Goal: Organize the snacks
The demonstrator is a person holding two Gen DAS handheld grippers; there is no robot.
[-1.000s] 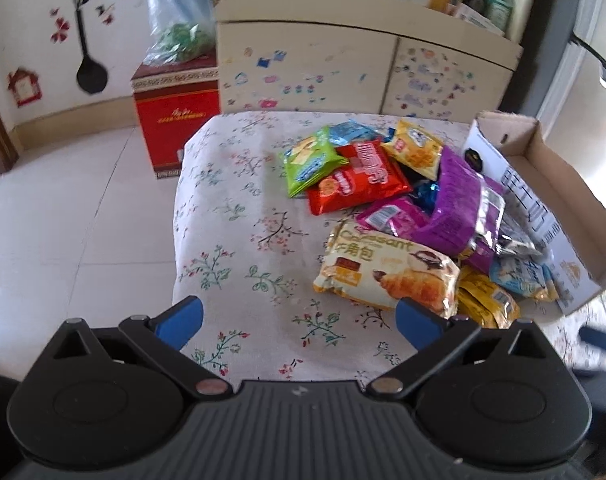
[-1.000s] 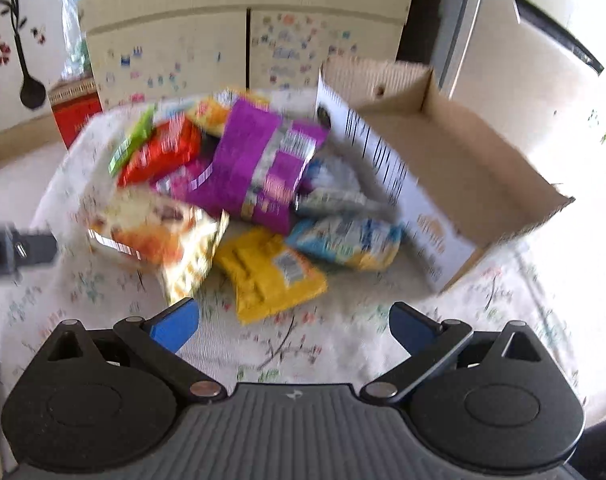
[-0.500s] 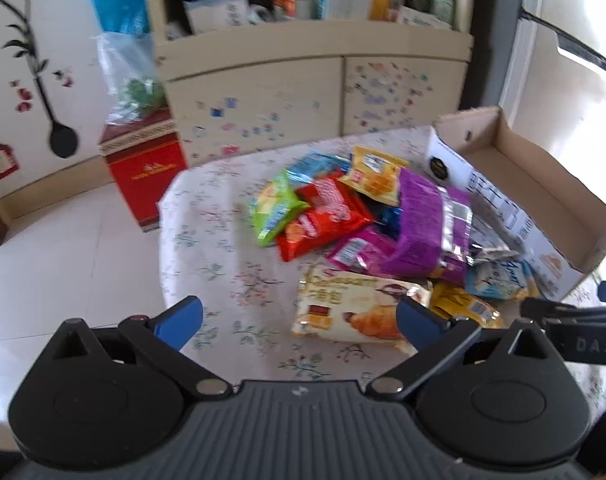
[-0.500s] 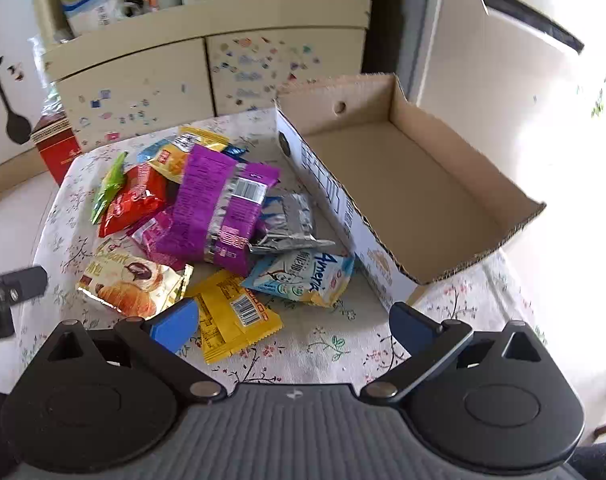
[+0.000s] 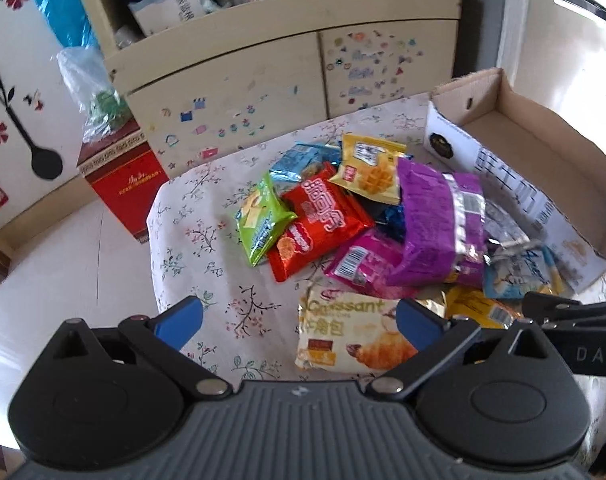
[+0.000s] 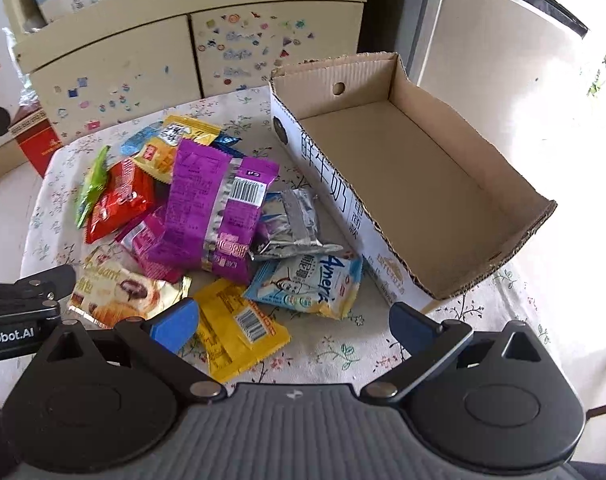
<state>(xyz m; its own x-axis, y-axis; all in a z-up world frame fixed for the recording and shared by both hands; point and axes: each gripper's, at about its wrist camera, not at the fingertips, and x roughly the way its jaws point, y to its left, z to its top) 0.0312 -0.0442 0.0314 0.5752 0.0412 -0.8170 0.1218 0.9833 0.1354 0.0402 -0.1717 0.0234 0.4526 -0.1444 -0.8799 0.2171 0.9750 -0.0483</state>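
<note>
A pile of snack packets lies on a floral tablecloth (image 5: 191, 240). It holds a big purple bag (image 5: 439, 224) (image 6: 219, 204), a red bag (image 5: 323, 224), a green bag (image 5: 261, 220), a croissant pack (image 5: 343, 332) (image 6: 119, 292), a yellow packet (image 6: 235, 324) and a pale blue packet (image 6: 307, 284). An empty cardboard box (image 6: 415, 184) (image 5: 535, 168) stands right of the pile. My left gripper (image 5: 299, 320) is open and empty above the table's near edge, by the croissant pack. My right gripper (image 6: 291, 324) is open and empty above the yellow and blue packets.
A cream cabinet (image 5: 287, 60) with stickers stands behind the table. A red box (image 5: 123, 184) with a plastic bag on top sits on the floor at left. White tiled floor (image 5: 63, 264) lies left of the table.
Both grippers have risen and tipped so the whole pile and box show. Each gripper's arm now reaches into the other's view. The snacks have not moved.
</note>
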